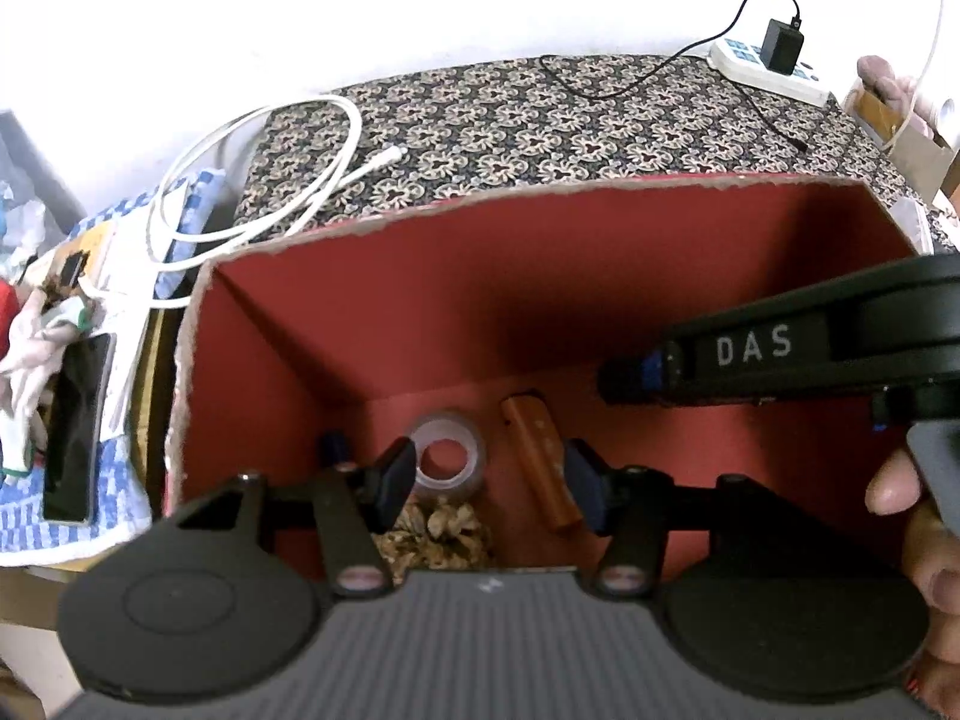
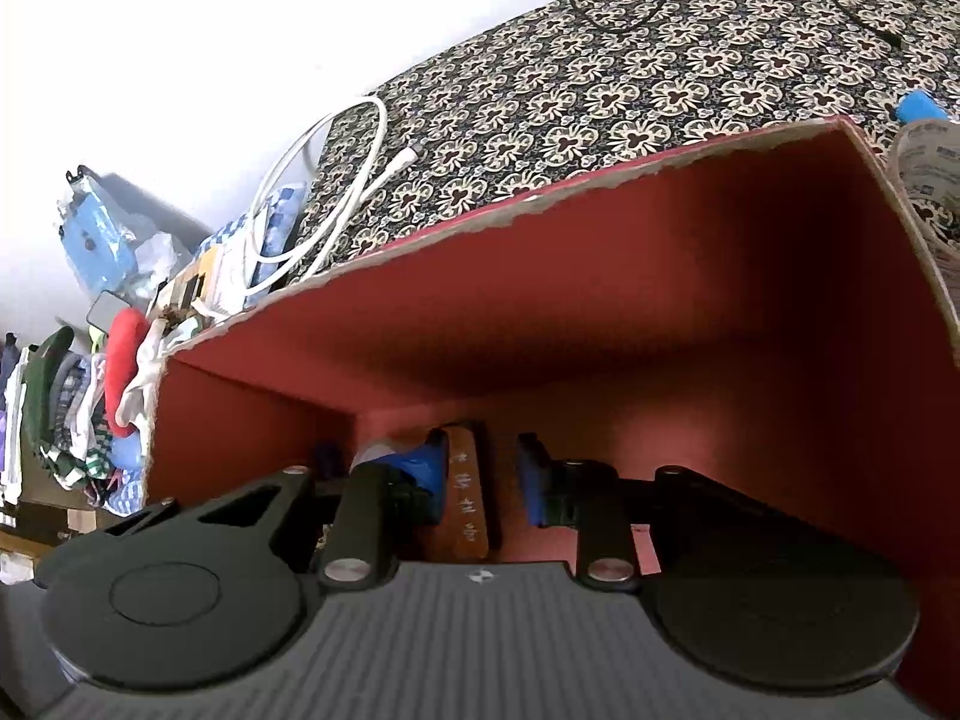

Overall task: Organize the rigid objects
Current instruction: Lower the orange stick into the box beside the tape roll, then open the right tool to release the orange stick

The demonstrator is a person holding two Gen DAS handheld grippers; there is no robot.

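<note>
A red cardboard box [image 1: 384, 312] stands on the patterned cloth. On its floor lie a clear tape roll [image 1: 447, 461], a brown wooden stick [image 1: 542, 468], a brown pine cone [image 1: 438, 534] and a small dark blue thing [image 1: 333, 447]. My left gripper [image 1: 489, 480] is open and empty above the box, its fingers either side of the tape roll and stick. My right gripper [image 2: 483, 483] is open inside the box [image 2: 600, 312], its fingers straddling the brown stick [image 2: 465, 495] without closing on it. The right gripper also shows in the left wrist view [image 1: 636, 375], reaching in from the right.
A white cable [image 1: 252, 192] coils at the cloth's left edge. A white power strip [image 1: 768, 69] with a black adapter [image 1: 783, 45] and black cord sits at the back right. A black phone [image 1: 75, 438], clothes and clutter lie left of the box.
</note>
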